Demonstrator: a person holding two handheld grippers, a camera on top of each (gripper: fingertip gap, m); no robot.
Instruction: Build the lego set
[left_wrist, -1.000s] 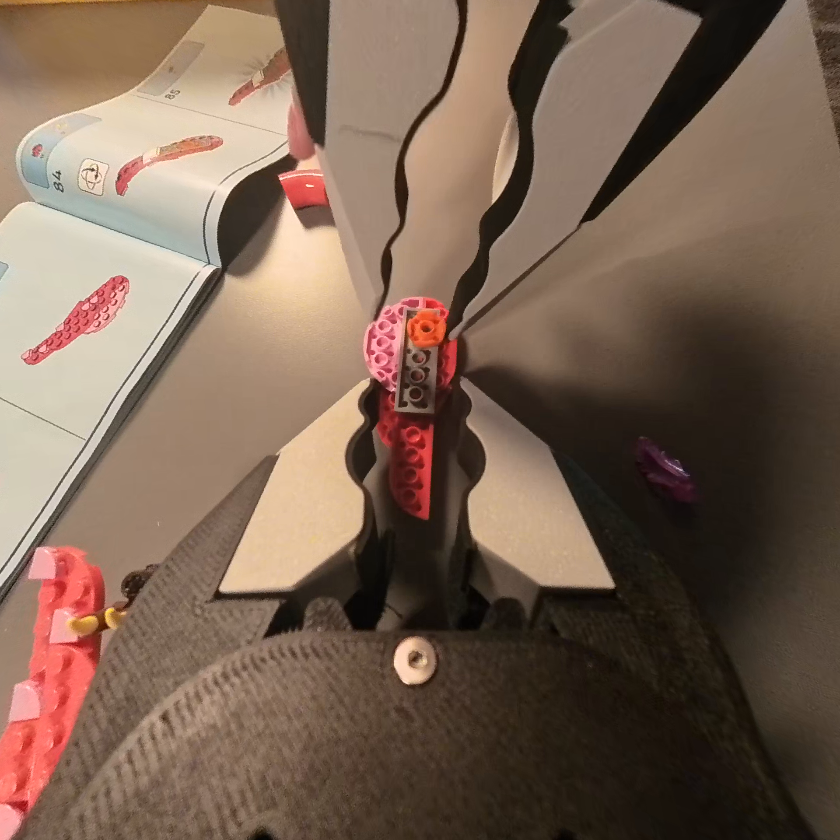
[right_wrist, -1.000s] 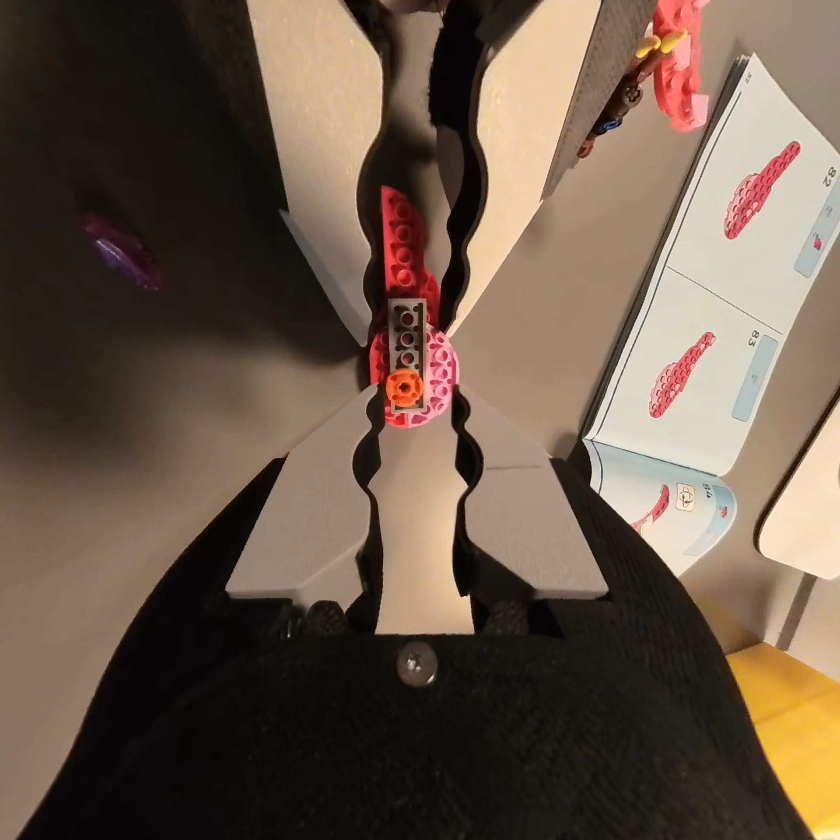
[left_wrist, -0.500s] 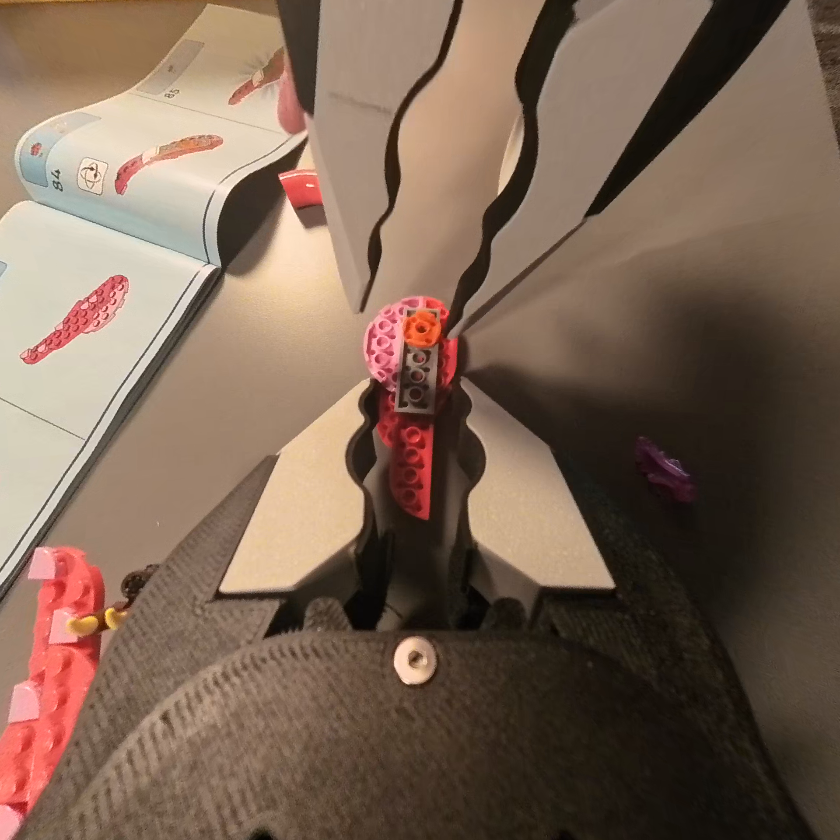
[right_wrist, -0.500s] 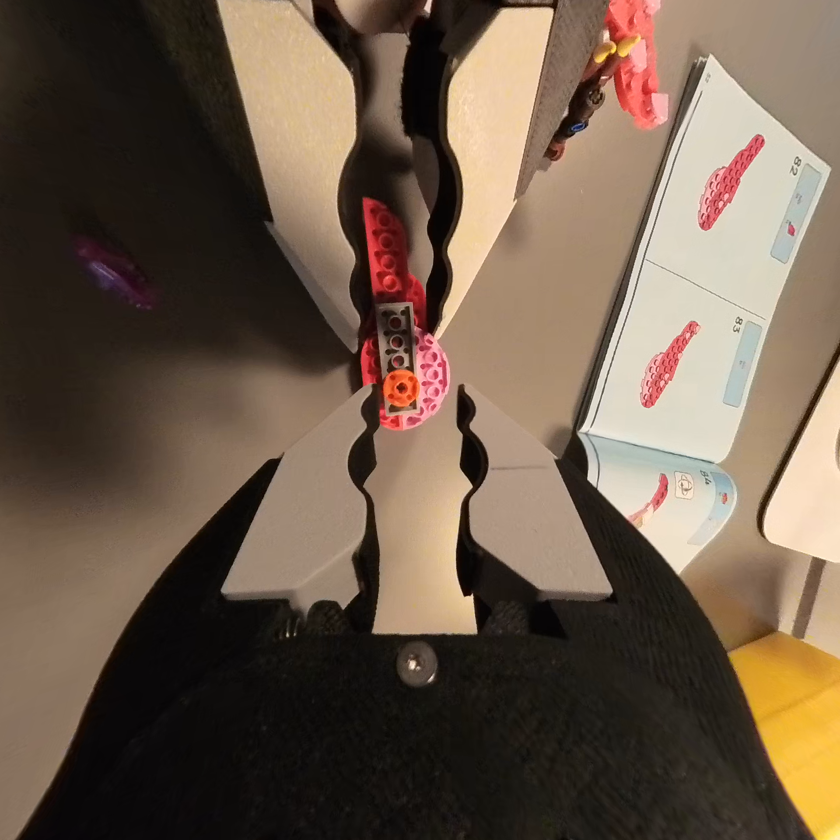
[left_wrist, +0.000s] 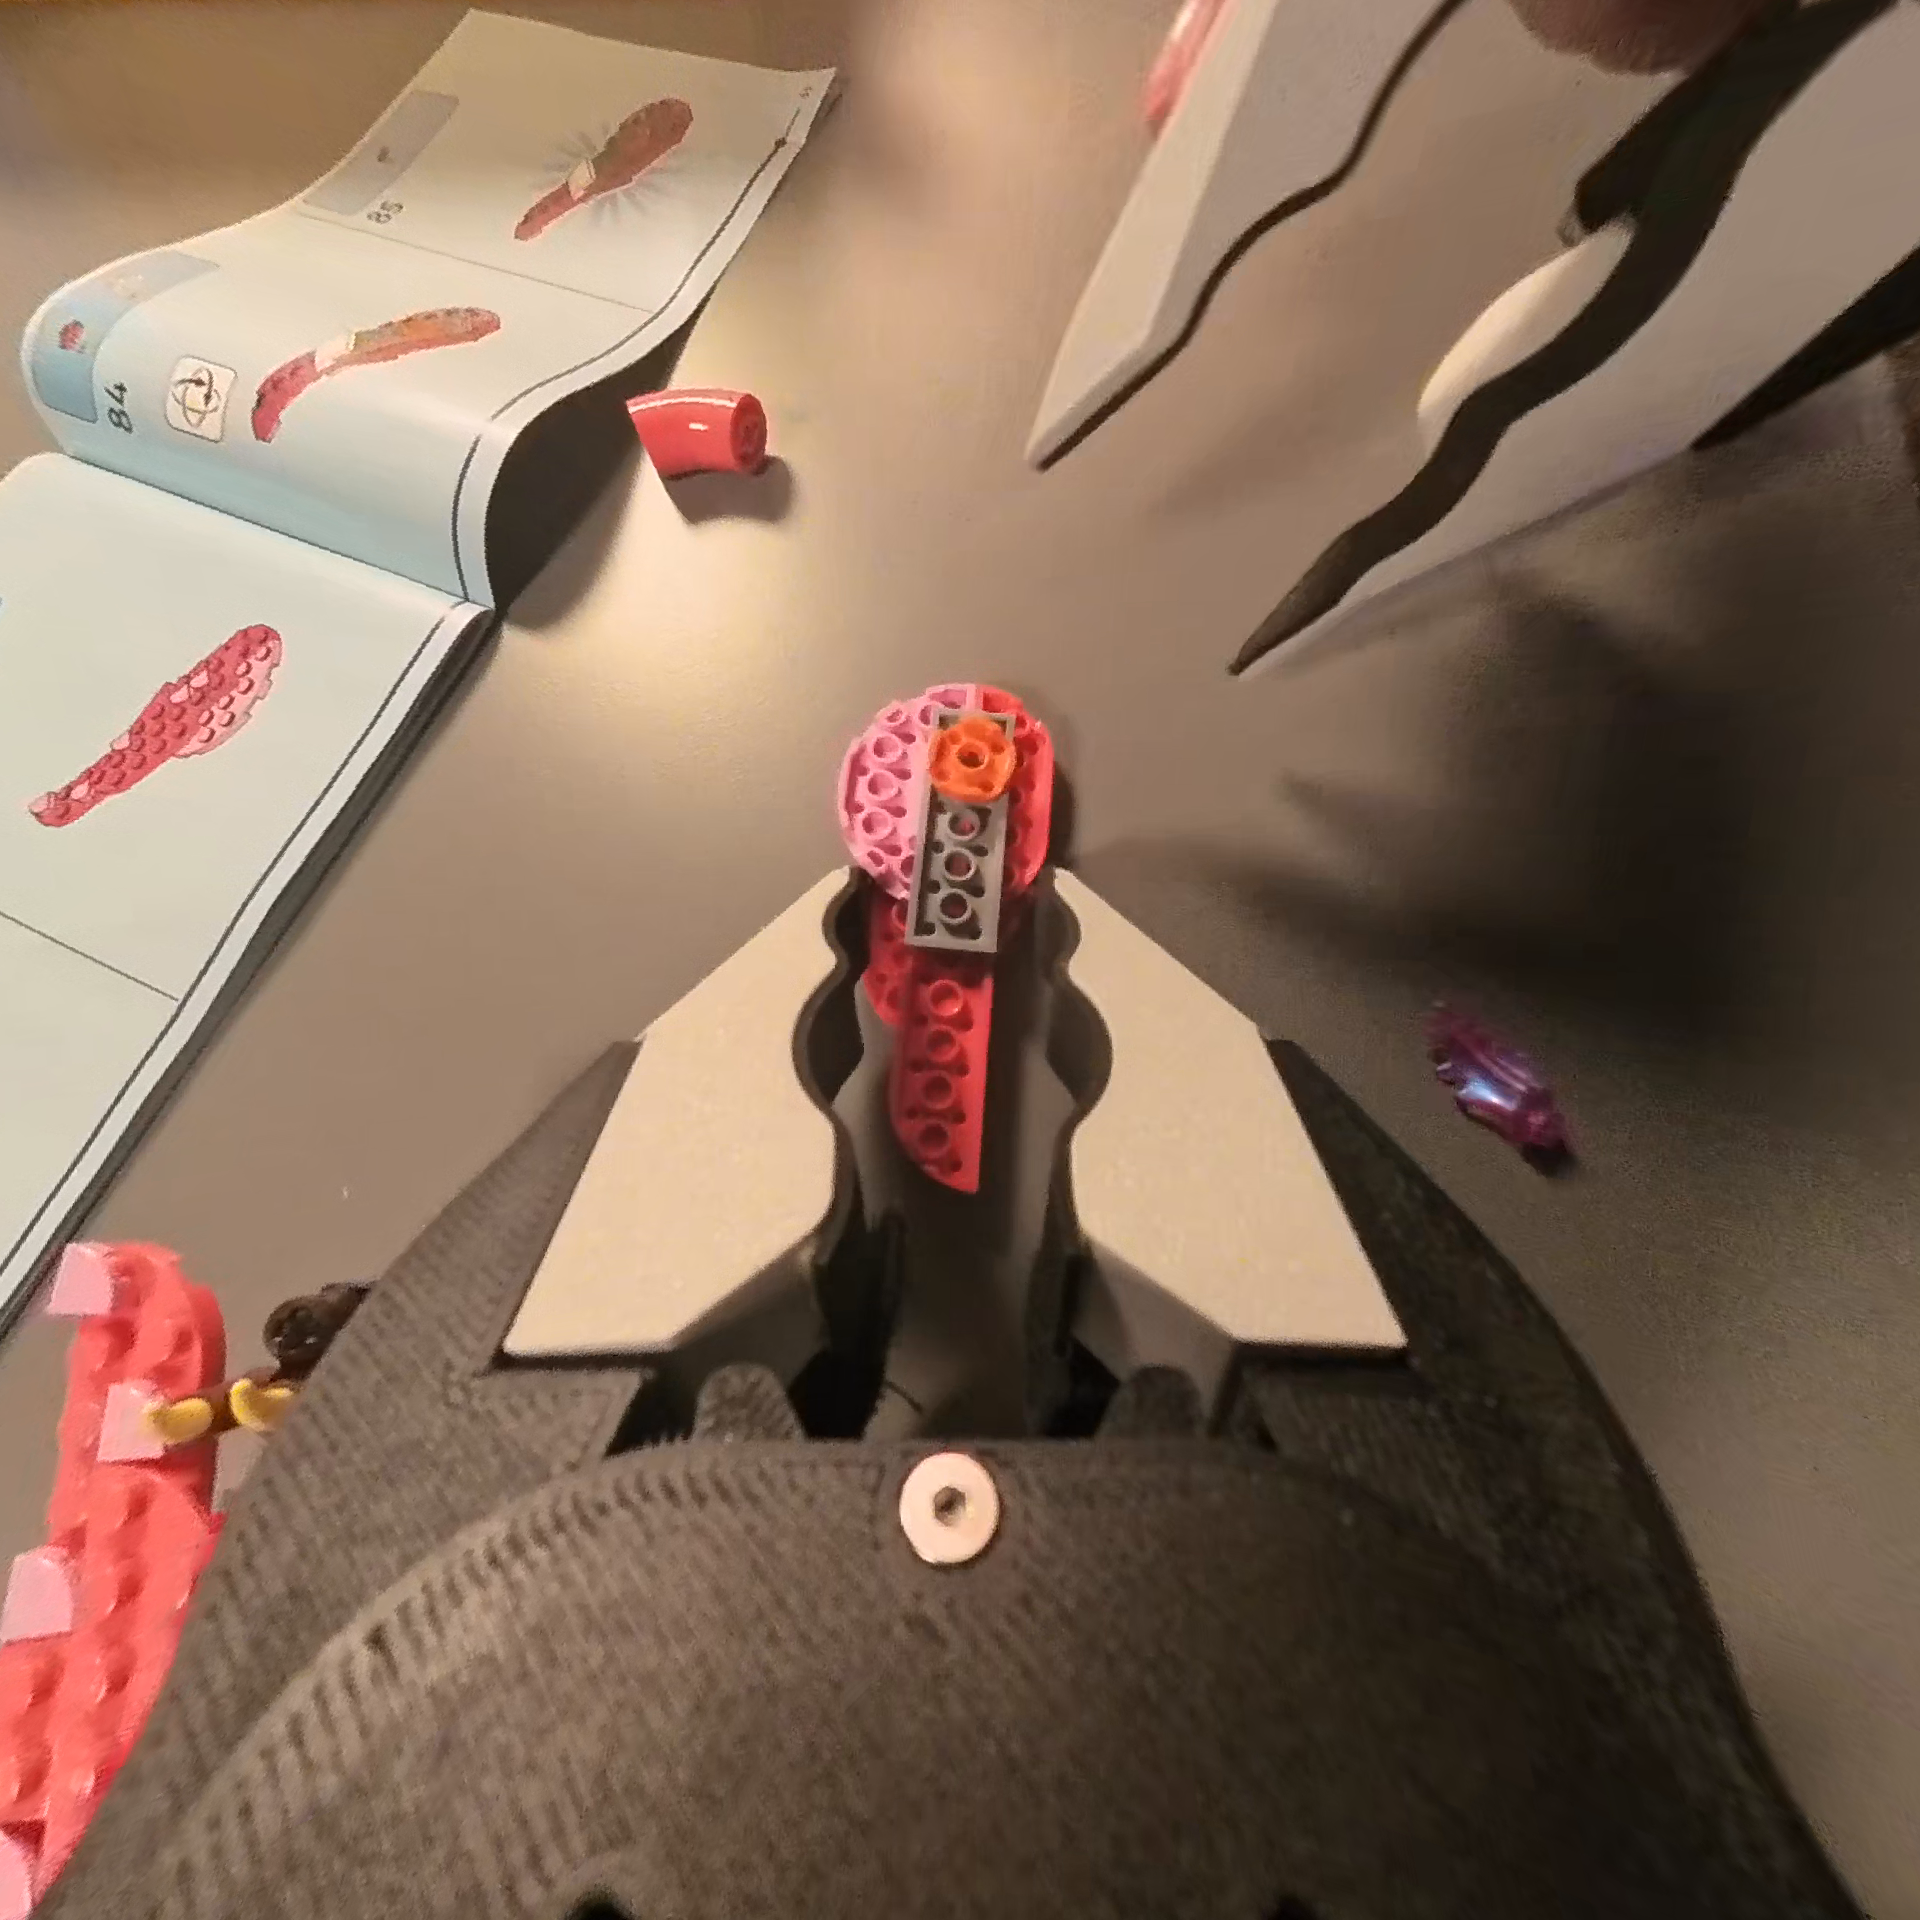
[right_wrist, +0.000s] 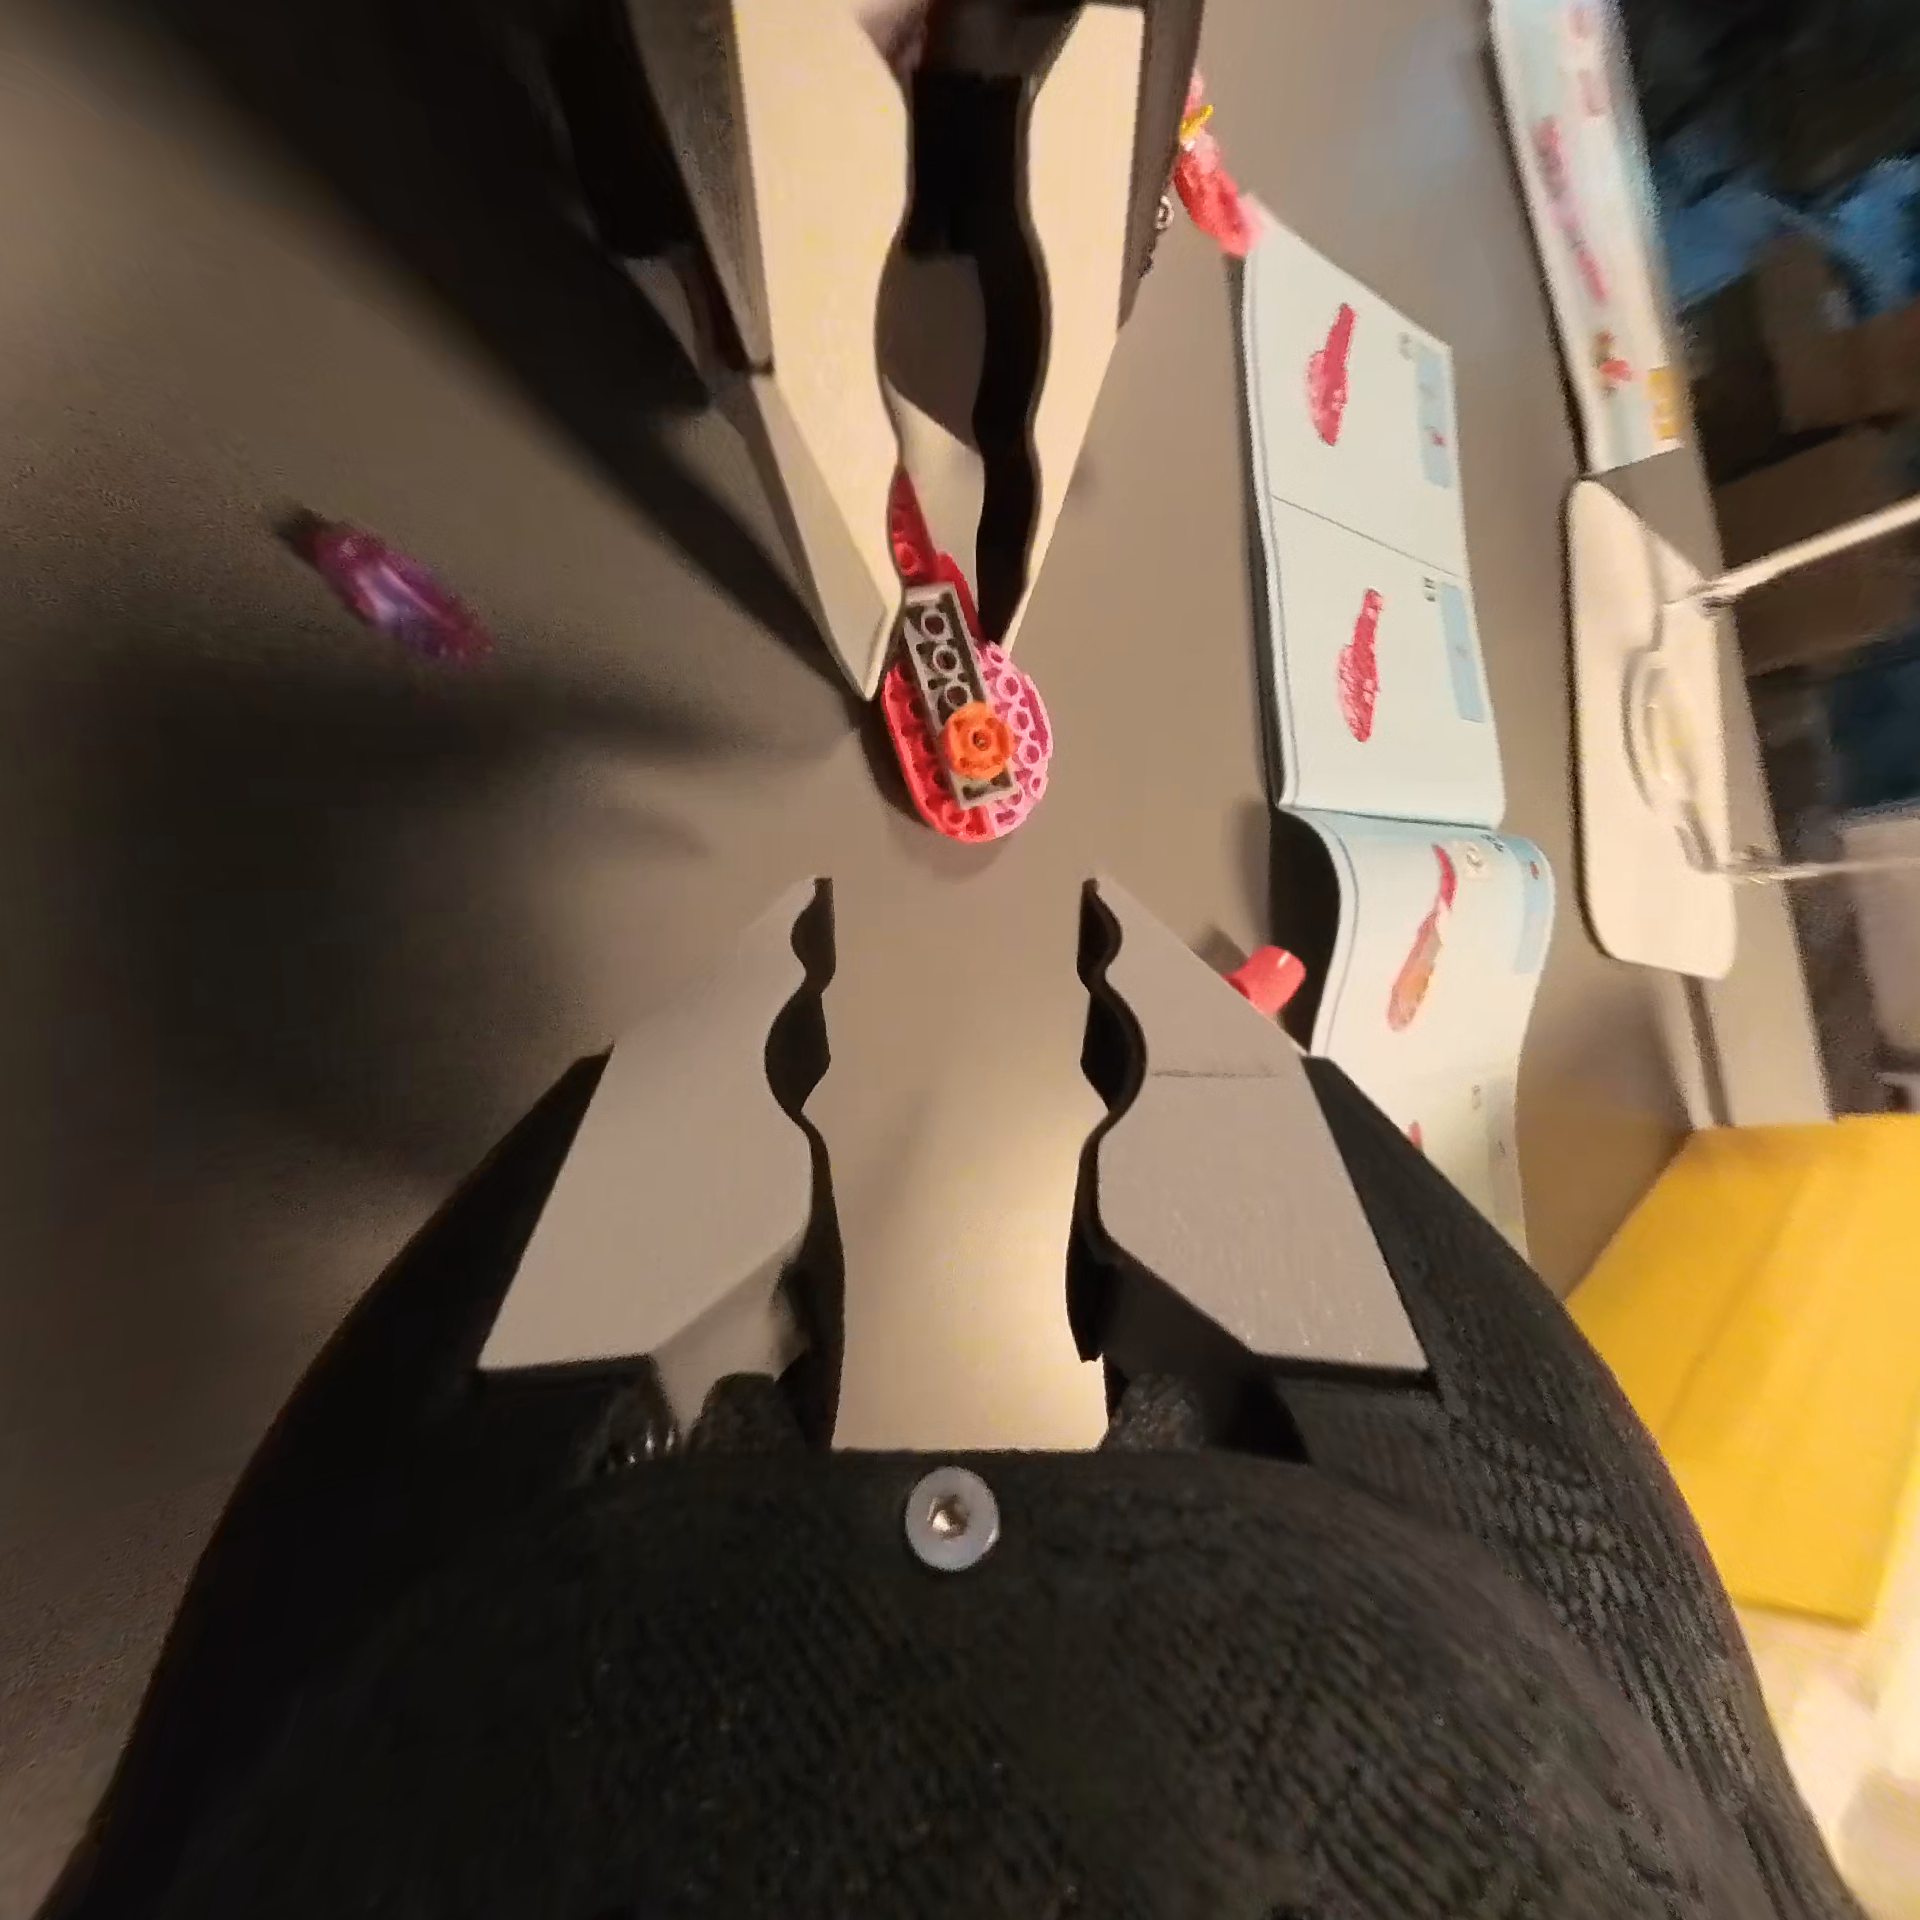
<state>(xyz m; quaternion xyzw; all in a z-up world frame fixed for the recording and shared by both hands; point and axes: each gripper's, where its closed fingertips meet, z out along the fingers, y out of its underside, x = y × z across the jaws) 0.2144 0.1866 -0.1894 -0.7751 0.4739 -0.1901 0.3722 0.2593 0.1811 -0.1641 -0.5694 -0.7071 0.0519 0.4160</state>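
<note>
My left gripper (left_wrist: 951, 883) is shut on a small brick assembly (left_wrist: 935, 1039): a red curved plate joined to a pink and red round plate (left_wrist: 883, 800), with a grey plate (left_wrist: 961, 873) and an orange round stud (left_wrist: 971, 758) on top. It holds the assembly just above the grey table. The right wrist view shows the same grip (right_wrist: 935, 665), with the assembly (right_wrist: 977, 748) sticking out past the fingertips. My right gripper (right_wrist: 956, 888) is open and holds nothing, a short way back from the assembly. It also shows at the upper right of the left wrist view (left_wrist: 1138, 561).
An open instruction booklet (left_wrist: 312, 416) lies to the left, also seen in the right wrist view (right_wrist: 1361, 520). A curved red piece (left_wrist: 701, 426) lies beside it. A purple crystal piece (left_wrist: 1496, 1091) lies to the right. A large red build (left_wrist: 94, 1507) is at the lower left. A white tray (right_wrist: 1652, 727) and a yellow object (right_wrist: 1714, 1351) lie farther off. My hands' fingertips stand some 6 centimetres from each other. Between my left fingertips and the purple crystal piece (left_wrist: 1496, 1091) there is roughly 8 centimetres. The right camera catches it too, in the right wrist view (right_wrist: 384, 571).
My right gripper opened, let go of the round end of the assembly and drew back from it. The left gripper kept its hold and stayed in place.
</note>
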